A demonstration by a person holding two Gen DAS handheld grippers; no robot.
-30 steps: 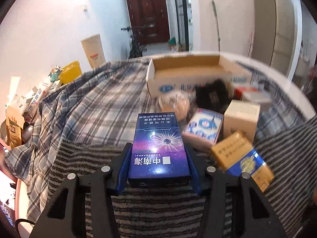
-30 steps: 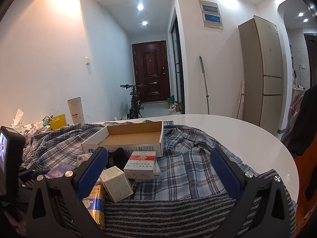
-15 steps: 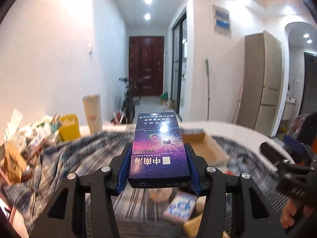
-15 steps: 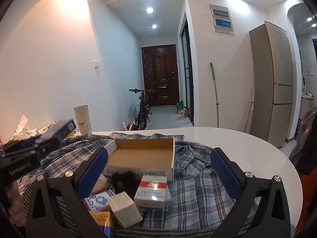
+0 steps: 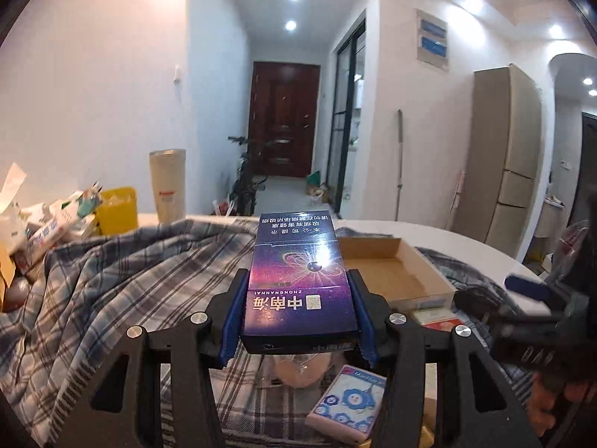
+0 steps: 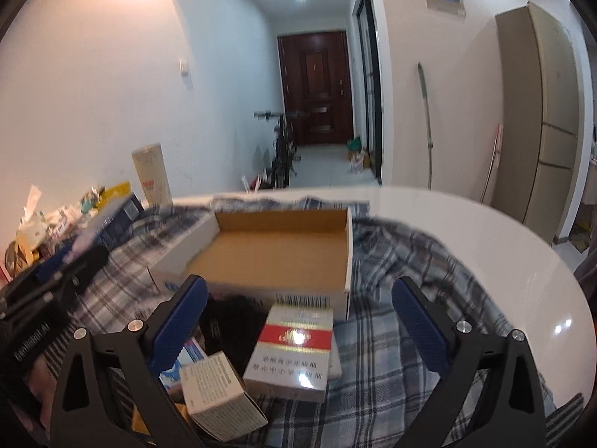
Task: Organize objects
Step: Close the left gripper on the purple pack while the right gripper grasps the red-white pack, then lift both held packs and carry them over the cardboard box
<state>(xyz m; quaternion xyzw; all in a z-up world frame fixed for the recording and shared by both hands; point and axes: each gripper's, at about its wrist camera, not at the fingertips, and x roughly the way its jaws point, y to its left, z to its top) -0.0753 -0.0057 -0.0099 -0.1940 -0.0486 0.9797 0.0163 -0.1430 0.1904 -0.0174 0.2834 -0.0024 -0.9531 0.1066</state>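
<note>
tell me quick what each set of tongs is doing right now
Left tongs: shut on the purple box.
Right tongs: open, holding nothing; jaws have just been closing slightly, above the red and white box.

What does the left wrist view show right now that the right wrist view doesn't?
Only the left wrist view: the left tongs shut on the blue cigarette box, its printed face legible, and a pink pack with blue flowers below.

Only the right wrist view: the right tongs open and empty above the red-and-white pack, and a white carton.

Both: the empty cardboard tray on the plaid cloth.
</note>
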